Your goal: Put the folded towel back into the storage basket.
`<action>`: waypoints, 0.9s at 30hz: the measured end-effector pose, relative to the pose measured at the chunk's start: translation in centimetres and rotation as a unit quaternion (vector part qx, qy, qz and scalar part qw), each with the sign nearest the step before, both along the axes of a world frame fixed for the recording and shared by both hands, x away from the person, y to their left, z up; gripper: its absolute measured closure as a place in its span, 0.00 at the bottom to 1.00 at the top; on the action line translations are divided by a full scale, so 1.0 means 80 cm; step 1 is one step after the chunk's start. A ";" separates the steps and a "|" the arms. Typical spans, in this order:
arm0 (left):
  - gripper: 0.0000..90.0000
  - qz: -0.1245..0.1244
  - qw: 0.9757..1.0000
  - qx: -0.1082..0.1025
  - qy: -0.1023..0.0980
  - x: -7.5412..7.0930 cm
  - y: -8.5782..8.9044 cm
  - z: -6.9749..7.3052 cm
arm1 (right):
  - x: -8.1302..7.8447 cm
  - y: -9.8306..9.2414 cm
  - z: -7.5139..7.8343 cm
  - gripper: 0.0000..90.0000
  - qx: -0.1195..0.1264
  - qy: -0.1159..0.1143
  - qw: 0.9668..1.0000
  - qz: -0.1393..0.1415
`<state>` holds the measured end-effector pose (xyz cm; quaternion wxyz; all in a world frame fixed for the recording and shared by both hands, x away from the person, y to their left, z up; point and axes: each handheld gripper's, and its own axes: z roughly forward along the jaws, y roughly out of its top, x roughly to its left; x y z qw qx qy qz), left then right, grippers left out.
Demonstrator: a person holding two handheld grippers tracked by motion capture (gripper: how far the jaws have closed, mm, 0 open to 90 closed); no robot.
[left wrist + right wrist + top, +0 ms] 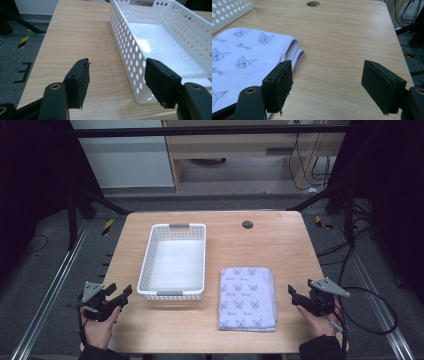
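A folded pale lilac towel (247, 298) printed with small cat faces lies on the wooden table (270, 245), right of centre near the front. A white perforated basket (174, 260) stands empty to its left. My left gripper (120, 295) is held open at the table's front left corner, just left of the basket's near corner (143, 96), nothing between its jaws. My right gripper (295, 293) is open at the front right, a short way right of the towel's folded edge (294, 51). In the right gripper view the towel (242, 57) lies ahead to the left.
A small round dark grommet (247, 224) sits in the table near its far edge. Bare wood lies between basket and towel and along the right side. Dark floor, metal frame rails and cables surround the table.
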<state>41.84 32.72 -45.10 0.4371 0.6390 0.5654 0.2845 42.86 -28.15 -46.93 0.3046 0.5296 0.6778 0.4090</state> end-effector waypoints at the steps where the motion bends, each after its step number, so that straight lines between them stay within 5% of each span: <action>1: 0.40 0.000 1.000 -0.004 -0.002 -0.001 0.000 0.001 | 0.000 0.000 0.000 0.28 0.000 0.000 1.000 0.000; 6: 0.38 -0.008 1.000 -0.019 -0.012 -0.007 -0.006 0.008 | -0.002 0.008 0.003 0.26 -0.010 -0.011 1.000 0.010; 13: 0.36 -0.031 0.999 0.010 -0.021 -0.012 -0.025 0.014 | -0.002 0.012 0.006 0.26 0.003 -0.009 1.000 0.030; 27: 0.35 -0.076 0.997 0.007 -0.030 -0.019 -0.057 0.024 | -0.008 0.024 0.026 0.24 0.013 -0.029 0.999 0.045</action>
